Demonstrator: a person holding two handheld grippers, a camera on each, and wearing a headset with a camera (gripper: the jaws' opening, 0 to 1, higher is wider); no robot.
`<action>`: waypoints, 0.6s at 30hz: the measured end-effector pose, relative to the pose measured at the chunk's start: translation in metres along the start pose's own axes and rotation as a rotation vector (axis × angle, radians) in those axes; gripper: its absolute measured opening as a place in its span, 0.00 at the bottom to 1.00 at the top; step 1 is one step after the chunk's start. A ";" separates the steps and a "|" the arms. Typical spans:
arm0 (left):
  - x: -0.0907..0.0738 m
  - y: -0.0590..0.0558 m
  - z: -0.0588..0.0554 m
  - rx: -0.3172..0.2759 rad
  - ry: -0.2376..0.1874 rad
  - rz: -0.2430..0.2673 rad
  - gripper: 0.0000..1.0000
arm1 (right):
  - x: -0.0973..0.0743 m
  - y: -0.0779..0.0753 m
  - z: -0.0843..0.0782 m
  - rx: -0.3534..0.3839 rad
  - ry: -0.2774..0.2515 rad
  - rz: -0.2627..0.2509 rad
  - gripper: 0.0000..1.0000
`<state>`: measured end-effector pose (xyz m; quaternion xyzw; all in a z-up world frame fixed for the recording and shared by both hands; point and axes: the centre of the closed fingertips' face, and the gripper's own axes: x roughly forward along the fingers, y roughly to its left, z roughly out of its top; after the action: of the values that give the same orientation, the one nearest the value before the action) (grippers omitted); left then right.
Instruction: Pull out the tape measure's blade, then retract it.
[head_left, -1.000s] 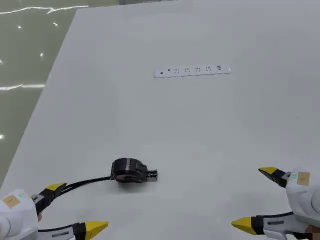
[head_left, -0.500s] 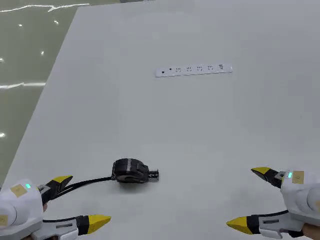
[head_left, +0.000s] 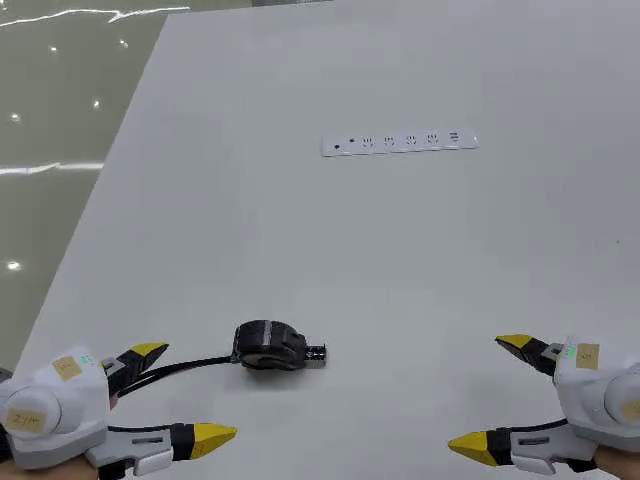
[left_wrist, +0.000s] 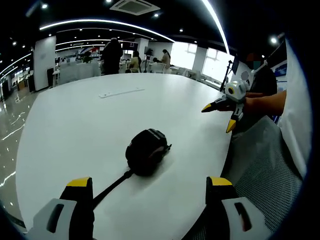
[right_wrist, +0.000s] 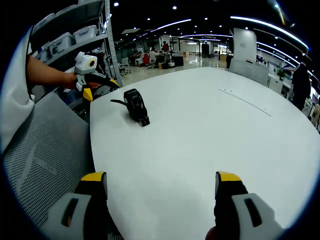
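Two hand-held grippers flank the work, both wide open and empty. The left hand-held gripper (head_left: 188, 392), at 7 o'clock in the head view, faces the tape measure (head_left: 270, 345), whose black strap (head_left: 185, 363) trails toward it. The tape measure rests on the counter (head_left: 400, 250) at about 6 o'clock. Its blade is in, and the hook (head_left: 316, 352) points to 3 o'clock. A power strip (head_left: 400, 141) lies at 12 o'clock, well apart. The right hand-held gripper (head_left: 486, 392) waits at 5 o'clock, probably to draw the hook out while the left steadies the case.

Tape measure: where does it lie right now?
Head view: the tape measure lies low and left on the table, just ahead of the left tongs.
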<state>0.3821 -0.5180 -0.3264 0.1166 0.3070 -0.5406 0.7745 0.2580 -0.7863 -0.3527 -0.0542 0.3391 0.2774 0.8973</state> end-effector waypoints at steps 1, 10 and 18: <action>0.001 0.000 -0.001 0.001 0.000 -0.001 0.90 | 0.001 0.000 0.000 0.003 -0.002 0.001 0.90; 0.016 0.004 -0.007 0.007 0.013 -0.032 0.87 | 0.011 0.000 0.003 0.008 -0.021 0.017 0.89; 0.032 -0.002 -0.001 0.022 0.018 -0.063 0.84 | 0.015 -0.006 0.009 0.001 -0.029 0.016 0.88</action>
<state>0.3873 -0.5425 -0.3465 0.1203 0.3115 -0.5670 0.7530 0.2752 -0.7817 -0.3561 -0.0472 0.3265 0.2852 0.8999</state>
